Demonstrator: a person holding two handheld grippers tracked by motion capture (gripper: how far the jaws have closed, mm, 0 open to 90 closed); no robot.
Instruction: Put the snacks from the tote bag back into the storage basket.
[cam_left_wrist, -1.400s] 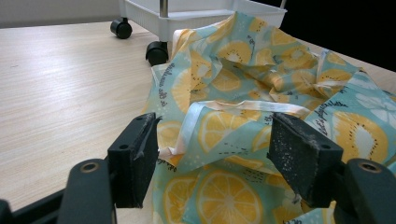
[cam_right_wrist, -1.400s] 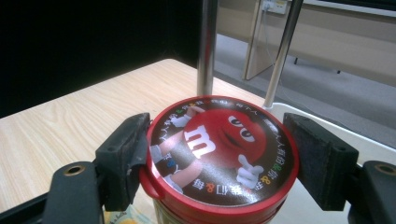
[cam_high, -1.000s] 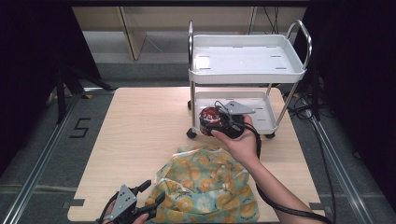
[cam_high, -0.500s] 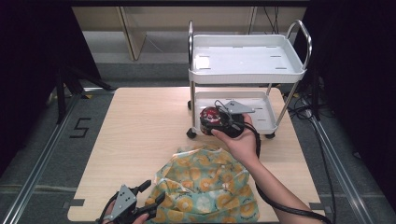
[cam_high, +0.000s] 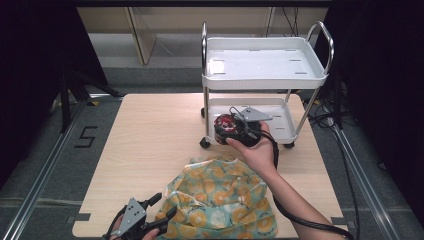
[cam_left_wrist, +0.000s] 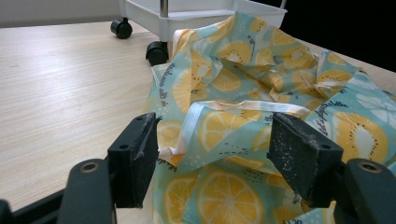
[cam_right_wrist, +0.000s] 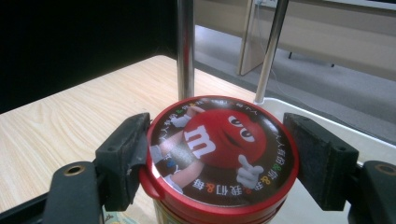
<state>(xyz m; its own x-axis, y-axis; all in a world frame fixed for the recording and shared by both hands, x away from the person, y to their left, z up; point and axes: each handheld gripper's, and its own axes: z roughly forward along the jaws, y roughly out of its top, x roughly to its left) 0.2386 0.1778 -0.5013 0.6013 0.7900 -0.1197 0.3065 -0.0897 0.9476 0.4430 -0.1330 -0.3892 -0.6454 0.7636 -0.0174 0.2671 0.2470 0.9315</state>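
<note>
Right gripper (cam_high: 231, 127): held in the person's right hand (cam_high: 255, 150) above the worktop (cam_high: 150, 145), just in front of the white cart (cam_high: 265, 65) that stands at the far right of the worktop. In the right gripper view its jaws sit on either side of a red-lidded candy tub (cam_right_wrist: 219, 154). The left jaw presses against the lid's rim; the right jaw stands just beside the rim, and contact there cannot be confirmed. The tub is upright, lid facing the camera, printed with a red cartoon figure. It hangs at the near left corner of the cart's lower shelf (cam_high: 280, 120), beside the cart's front left post (cam_right_wrist: 185, 46).

Left gripper (cam_high: 160, 216): low at the near edge of the worktop, left of centre. Its jaws are wide apart and hold nothing. In the left gripper view a pale strap (cam_left_wrist: 224, 109) of the fabric bag (cam_left_wrist: 261, 88) lies between the jaws, touching neither pad as far as can be seen.

Fabric bag: teal with a citrus-slice print, lying crumpled on the near right part of the worktop, its far edge close to the cart's front castors (cam_left_wrist: 156, 52).
</note>
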